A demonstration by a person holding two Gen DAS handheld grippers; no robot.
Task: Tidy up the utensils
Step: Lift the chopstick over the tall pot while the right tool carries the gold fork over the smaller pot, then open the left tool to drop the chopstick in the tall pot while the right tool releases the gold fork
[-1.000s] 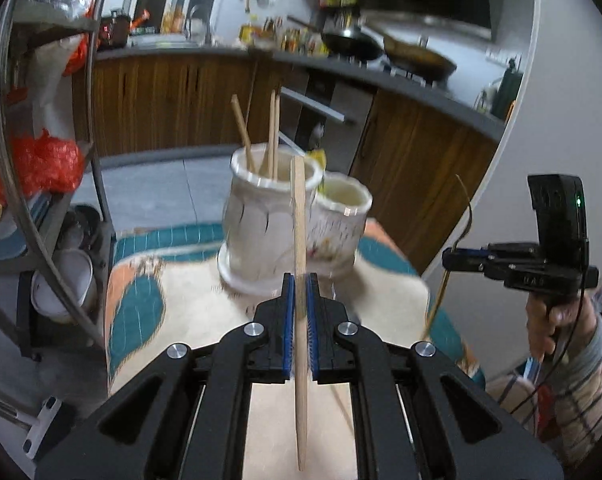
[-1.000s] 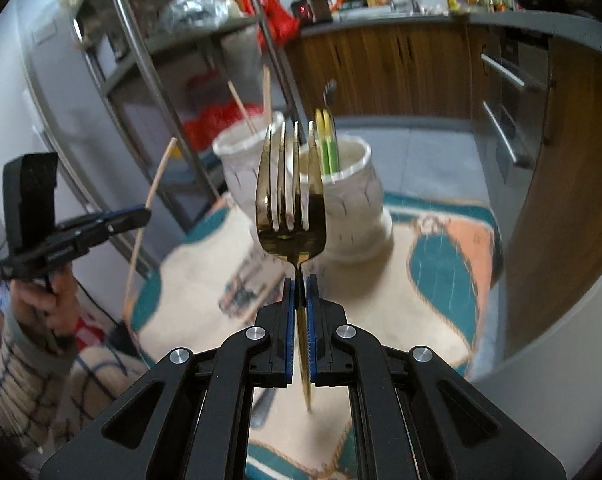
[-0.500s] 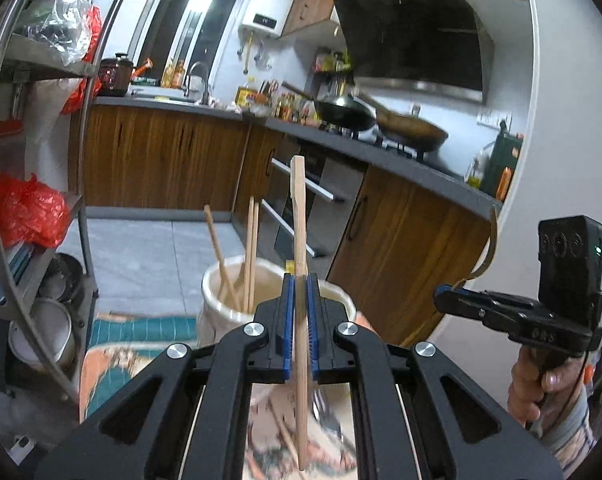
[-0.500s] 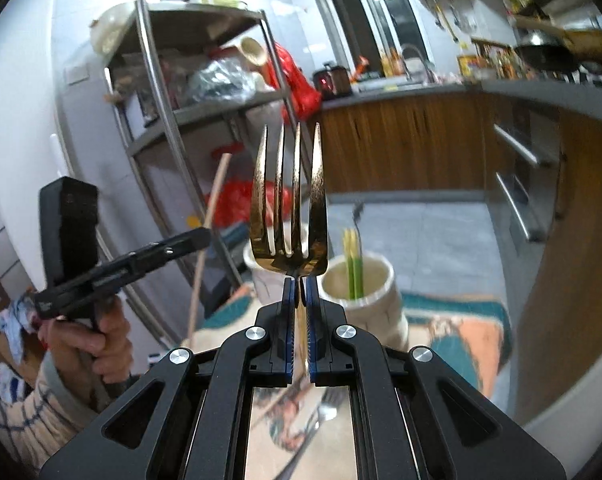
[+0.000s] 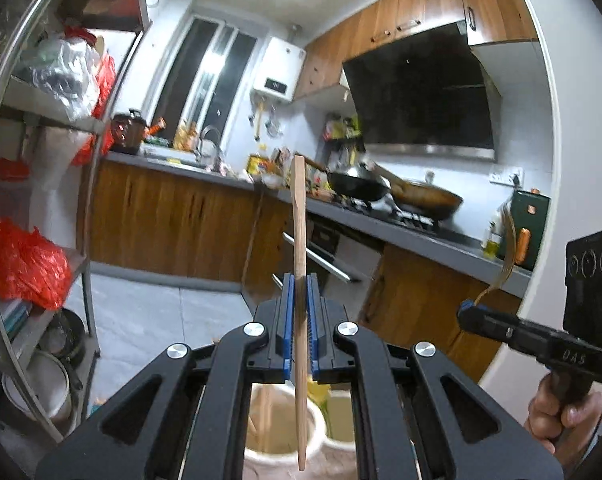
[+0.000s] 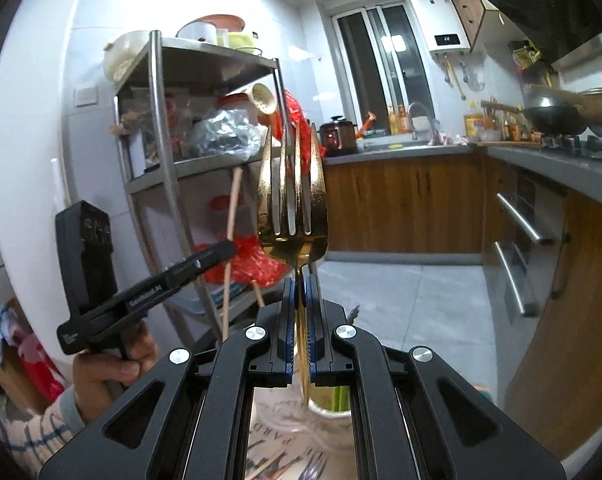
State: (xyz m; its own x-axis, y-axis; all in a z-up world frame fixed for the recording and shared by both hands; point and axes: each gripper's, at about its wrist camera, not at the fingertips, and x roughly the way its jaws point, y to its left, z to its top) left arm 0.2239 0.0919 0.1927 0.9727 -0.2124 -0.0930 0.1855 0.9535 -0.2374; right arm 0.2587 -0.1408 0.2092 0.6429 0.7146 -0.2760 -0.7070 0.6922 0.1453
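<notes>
Both tongs are clamped tight: the left gripper (image 5: pixel 299 312) pinches a wooden chopstick (image 5: pixel 299 240) that stands upright between its blue pads, running from above the jaws down past them, and the right gripper (image 6: pixel 300 312) pinches the neck of a gold fork (image 6: pixel 293 196) with its tines pointing up. Around them is a kitchen, with a grey worktop (image 5: pixel 401 232) running along wood-fronted cabinets (image 5: pixel 173 224), a dark extractor hood (image 5: pixel 421 100) over two woks (image 5: pixel 397 190), a white water heater (image 6: pixel 441 24) on the wall beside a tall window (image 6: pixel 377 64), and a pale tiled floor (image 6: pixel 401 300). A steel shelf rack (image 6: pixel 173 120) stands at the side, loaded with bowls and red plastic bags (image 5: pixel 21 264). Directly beneath the left gripper, a white ceramic holder (image 5: pixel 277 432) shows its open mouth with other chopsticks (image 5: pixel 267 412) inside, and a second holder (image 5: pixel 341 420) sits touching it. Under the right gripper the lettered wall of a holder (image 6: pixel 285 428) appears, with green sticks (image 6: pixel 341 396) rising from it. Each camera also catches the other gripper held in a hand (image 6: pixel 109 364) wearing a striped sleeve (image 6: pixel 41 436). A fork (image 6: pixel 313 470) lies on the patterned surface at the bottom edge of the right wrist view.
</notes>
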